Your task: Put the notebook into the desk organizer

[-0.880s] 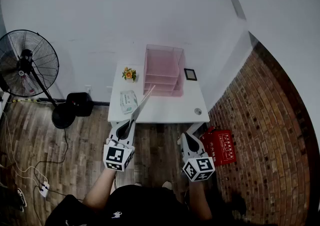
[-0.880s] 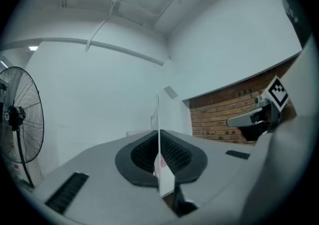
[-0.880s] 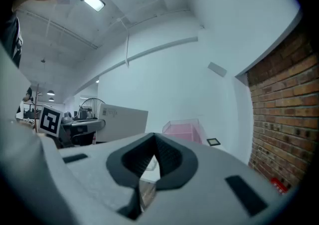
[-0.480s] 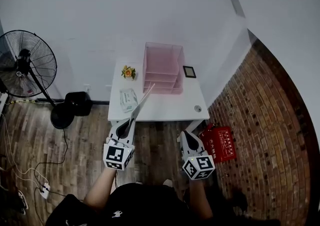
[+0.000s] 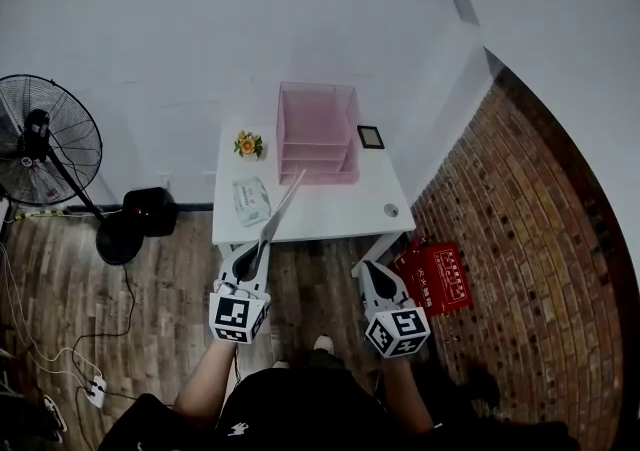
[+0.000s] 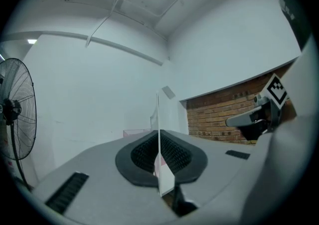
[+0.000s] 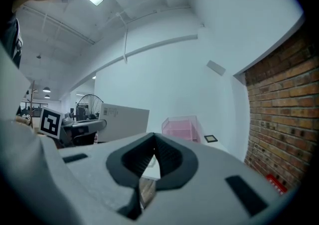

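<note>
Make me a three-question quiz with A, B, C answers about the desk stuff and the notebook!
1. Where is the desk organizer? A on the floor; B at the back of the white desk; C on the fan.
2. What colour is it? A pink; B green; C blue.
3. The notebook is: A inside the organizer; B held by the left gripper; C on the floor.

B, it stands by the wall. A, its walls look pink. B, the fingers are shut on its edge.

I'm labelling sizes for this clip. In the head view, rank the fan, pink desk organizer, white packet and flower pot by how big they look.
1. fan
2. pink desk organizer
3. white packet
4. flower pot, clearly the smallest
</note>
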A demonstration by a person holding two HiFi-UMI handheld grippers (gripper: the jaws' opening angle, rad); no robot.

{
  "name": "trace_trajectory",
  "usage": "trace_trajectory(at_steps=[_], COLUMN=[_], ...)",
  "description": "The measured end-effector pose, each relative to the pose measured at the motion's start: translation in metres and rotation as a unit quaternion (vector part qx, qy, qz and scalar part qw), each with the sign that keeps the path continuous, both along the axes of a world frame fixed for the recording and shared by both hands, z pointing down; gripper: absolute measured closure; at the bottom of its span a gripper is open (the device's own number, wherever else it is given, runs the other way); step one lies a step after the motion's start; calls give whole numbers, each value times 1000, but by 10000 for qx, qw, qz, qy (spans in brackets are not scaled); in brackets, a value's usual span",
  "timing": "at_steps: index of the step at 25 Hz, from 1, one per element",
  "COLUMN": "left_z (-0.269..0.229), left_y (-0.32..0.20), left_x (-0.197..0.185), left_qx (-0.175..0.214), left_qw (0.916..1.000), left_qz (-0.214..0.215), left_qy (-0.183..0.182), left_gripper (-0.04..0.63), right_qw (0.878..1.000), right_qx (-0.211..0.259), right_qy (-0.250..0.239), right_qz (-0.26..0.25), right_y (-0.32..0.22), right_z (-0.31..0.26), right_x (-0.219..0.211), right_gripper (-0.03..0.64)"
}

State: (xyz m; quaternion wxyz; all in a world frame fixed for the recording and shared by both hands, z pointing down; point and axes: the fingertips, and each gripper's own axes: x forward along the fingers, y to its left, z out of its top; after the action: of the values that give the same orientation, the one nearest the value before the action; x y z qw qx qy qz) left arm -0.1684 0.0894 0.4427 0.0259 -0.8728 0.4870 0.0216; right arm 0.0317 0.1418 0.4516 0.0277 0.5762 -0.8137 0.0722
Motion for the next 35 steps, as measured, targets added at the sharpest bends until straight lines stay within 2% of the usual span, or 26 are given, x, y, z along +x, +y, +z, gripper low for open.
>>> trace_trajectory(at_steps=[16, 24, 35], left_z=[-4, -11, -9], left_y=[-56, -113, -188], left_x=[11, 43, 77], left_qx=[86, 167, 65], left_qw=[9995, 9988, 9957], left_qz=[-242, -385, -847], left_qy=[-172, -270, -370], left_gripper=[584, 584, 584], right_qw=[9997, 9991, 9966], right_qx=[-38, 6, -89], right_qy=[-65, -159, -258], right_qz=[-219, -399, -774], right_y=[-69, -131, -216], right_z=[3, 2, 9], right_x=[12, 40, 76], right_gripper=[615, 615, 615])
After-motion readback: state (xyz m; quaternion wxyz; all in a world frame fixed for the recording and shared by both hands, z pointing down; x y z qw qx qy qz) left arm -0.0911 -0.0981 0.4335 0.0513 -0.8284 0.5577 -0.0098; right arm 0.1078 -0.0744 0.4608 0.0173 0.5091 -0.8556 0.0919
